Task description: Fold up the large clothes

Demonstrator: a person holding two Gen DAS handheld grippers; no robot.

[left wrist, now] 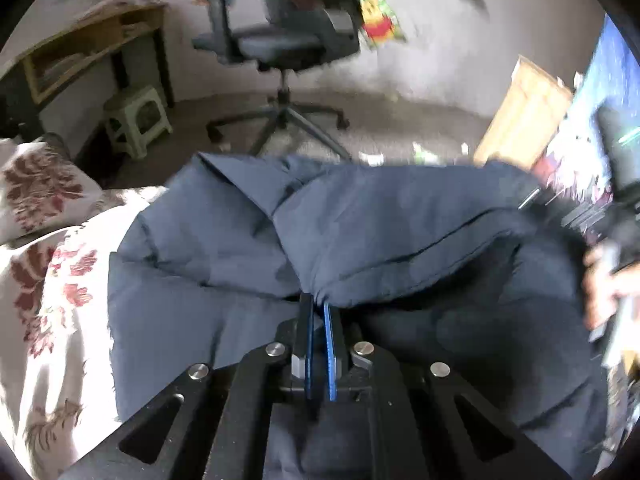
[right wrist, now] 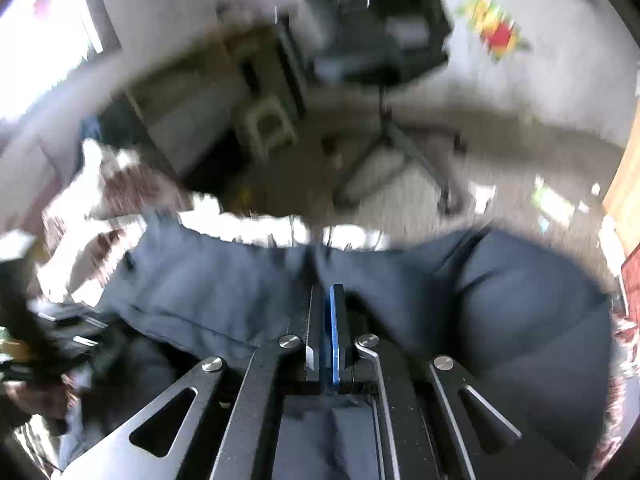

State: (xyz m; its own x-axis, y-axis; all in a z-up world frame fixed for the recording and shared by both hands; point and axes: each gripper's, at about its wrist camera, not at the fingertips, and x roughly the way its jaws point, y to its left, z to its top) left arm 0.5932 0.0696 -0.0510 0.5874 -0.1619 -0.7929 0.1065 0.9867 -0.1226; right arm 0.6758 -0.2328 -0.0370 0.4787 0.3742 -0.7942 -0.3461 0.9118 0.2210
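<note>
A large dark navy padded jacket [left wrist: 360, 220] lies on a bed with a white and red floral cover [left wrist: 48, 288]. My left gripper [left wrist: 318, 300] is shut on a bunched fold of the jacket, held up over the rest of it. The jacket also fills the right wrist view [right wrist: 500, 312], which is blurred. My right gripper [right wrist: 326, 290] is shut on the jacket's fabric near its far edge. The hand holding the other gripper shows at the right edge of the left wrist view [left wrist: 604, 280].
Beyond the bed's far edge stand an office chair [left wrist: 280, 40], a small pale stool [left wrist: 138, 120] under a wooden desk [left wrist: 80, 52], and a cardboard box [left wrist: 524, 116]. Carpet with scattered litter lies between them. A floral pillow [left wrist: 36, 192] sits at the left.
</note>
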